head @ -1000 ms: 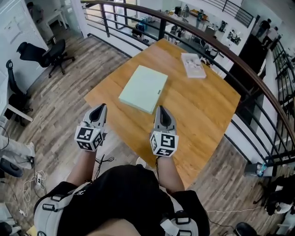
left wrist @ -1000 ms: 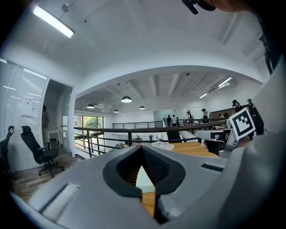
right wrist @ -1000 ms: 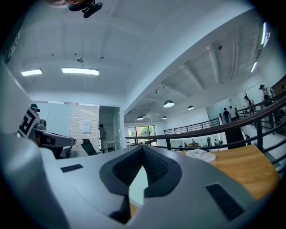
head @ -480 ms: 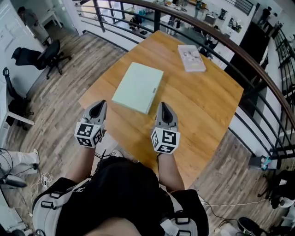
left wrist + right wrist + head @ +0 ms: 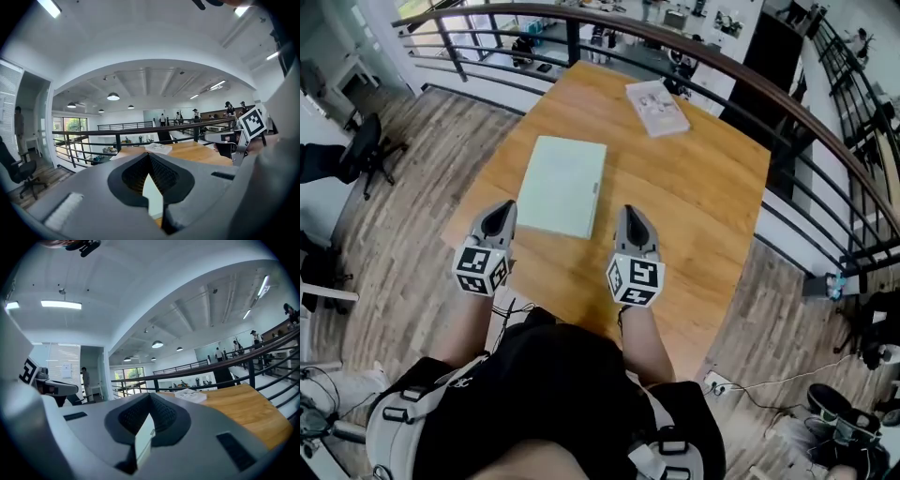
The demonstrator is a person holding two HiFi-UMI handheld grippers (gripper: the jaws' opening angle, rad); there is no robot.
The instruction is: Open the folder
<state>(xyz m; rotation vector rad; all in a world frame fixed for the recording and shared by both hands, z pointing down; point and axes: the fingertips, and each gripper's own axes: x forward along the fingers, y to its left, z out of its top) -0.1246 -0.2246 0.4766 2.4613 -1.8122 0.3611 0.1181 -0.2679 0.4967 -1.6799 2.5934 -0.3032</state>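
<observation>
Left hand-held gripper (image 5: 500, 216): jaws pressed together with nothing between them. It hovers just short of the folder's near left corner, apart from it.
Right hand-held gripper (image 5: 633, 217): jaws likewise closed and empty, just off the folder's near right corner and not touching it.
Folder (image 5: 562, 186): pale green, shut, and lying flat on the bench (image 5: 703, 202). Its long edges run away from the person, and a small mark sits midway along its right edge.
Booklet (image 5: 656, 106): beyond the folder, off to its far right, well apart.
Railing (image 5: 727, 64): farther off behind the folder, past the bench's far edge.
Step in hand: the approach, as the cover is not yet lifted.
Next move: probably one closed tip steadies the folder while the other slips under the cover's free edge, likely the right one, and swings it over.
</observation>
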